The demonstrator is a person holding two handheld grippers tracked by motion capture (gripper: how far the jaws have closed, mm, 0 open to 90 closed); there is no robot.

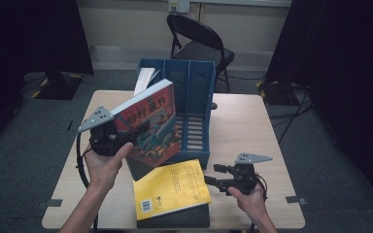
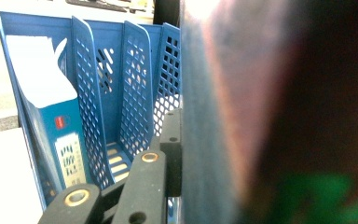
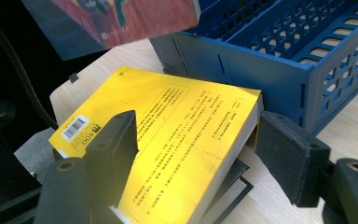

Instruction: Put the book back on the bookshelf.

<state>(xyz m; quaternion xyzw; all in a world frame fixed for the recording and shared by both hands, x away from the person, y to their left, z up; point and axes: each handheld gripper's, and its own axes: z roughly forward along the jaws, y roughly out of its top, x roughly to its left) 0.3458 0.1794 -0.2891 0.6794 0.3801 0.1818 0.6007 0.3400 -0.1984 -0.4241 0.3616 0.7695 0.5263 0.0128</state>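
Left gripper [image 1: 126,136]: clamped on red book [image 1: 150,124], upright, just before the rack [image 1: 194,97] slots.
Right gripper [image 1: 212,175]: wide, idle beside rack.

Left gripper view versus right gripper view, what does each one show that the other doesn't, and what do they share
The left gripper view alone shows a white and blue book standing in the rack's far-left slot, and the left gripper shut on the red book, seen close and blurred. The right gripper view alone shows the yellow book lying on a dark book on the table, with the right gripper open around its corner. Both show the blue file rack and the red book.
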